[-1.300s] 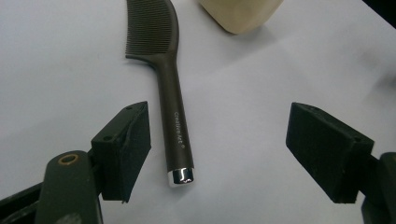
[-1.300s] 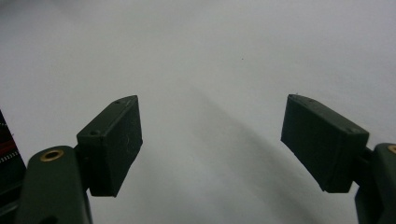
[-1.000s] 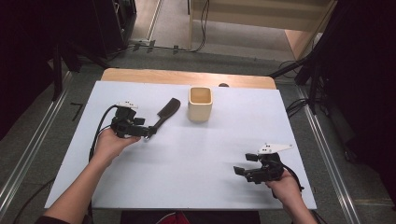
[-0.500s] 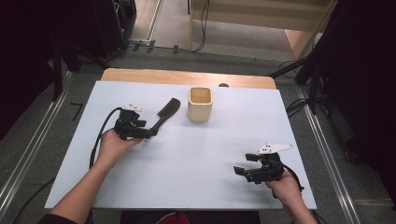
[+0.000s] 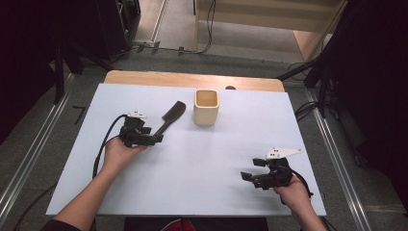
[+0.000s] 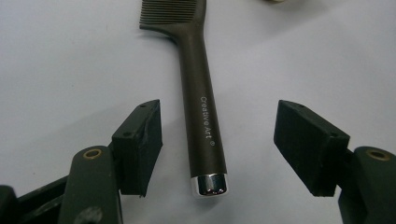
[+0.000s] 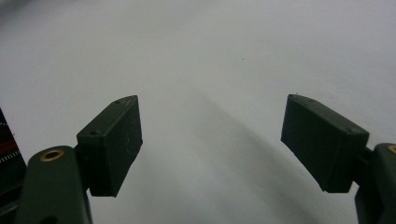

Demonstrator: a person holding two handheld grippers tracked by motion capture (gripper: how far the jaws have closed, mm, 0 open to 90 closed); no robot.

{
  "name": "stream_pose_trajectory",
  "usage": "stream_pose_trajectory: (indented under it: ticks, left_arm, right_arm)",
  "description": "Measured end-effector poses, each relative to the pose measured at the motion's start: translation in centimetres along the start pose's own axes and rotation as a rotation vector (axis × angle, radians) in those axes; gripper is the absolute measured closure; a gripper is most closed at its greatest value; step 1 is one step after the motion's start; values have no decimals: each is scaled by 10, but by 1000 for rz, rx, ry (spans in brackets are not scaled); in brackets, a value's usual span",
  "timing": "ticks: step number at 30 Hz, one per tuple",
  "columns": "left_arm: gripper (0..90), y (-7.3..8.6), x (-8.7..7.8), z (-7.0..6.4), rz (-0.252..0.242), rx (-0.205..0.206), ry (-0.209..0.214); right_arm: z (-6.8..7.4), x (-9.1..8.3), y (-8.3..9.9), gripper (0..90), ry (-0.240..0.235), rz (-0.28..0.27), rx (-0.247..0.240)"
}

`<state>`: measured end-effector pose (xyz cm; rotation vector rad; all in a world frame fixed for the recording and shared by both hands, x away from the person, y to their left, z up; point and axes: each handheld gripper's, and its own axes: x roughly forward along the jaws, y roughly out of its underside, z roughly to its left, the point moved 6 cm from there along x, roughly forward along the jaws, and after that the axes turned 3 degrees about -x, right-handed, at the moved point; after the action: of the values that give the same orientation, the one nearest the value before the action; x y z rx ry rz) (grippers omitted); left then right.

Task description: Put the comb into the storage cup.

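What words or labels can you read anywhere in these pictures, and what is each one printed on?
"Creative Art", followed by a small mark too tiny to read: printed in pale letters along the handle of the dark comb, which lies on the white table between the open jaws of the left gripper.
No lettering can be seen on the beige cup or on the right gripper.

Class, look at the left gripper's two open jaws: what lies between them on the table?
In the left gripper view, the comb's handle with its silver end cap lies between the open jaws of the left gripper, touching neither.
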<state>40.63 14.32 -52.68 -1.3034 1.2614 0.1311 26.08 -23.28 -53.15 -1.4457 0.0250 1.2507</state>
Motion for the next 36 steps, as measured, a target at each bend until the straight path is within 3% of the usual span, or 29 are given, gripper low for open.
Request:
stream_pose_trajectory:
  ticks: [6, 18, 26, 36]
  left_arm:
    - [384, 4, 3, 1, -8, 9, -31]
    - [454, 11, 9, 1, 7, 35, -53]
    - [531, 14, 10, -1, -20, 77, -115]
    - [617, 14, 12, -4, -6, 96, -181]
  right_arm:
    - [0, 0, 0, 189, 1, 2, -1]
    - [0, 1, 0, 189, 4, 7, -7]
    - [0, 1, 1, 189, 4, 10, -9]
    - [0, 2, 1, 189, 11, 22, -19]
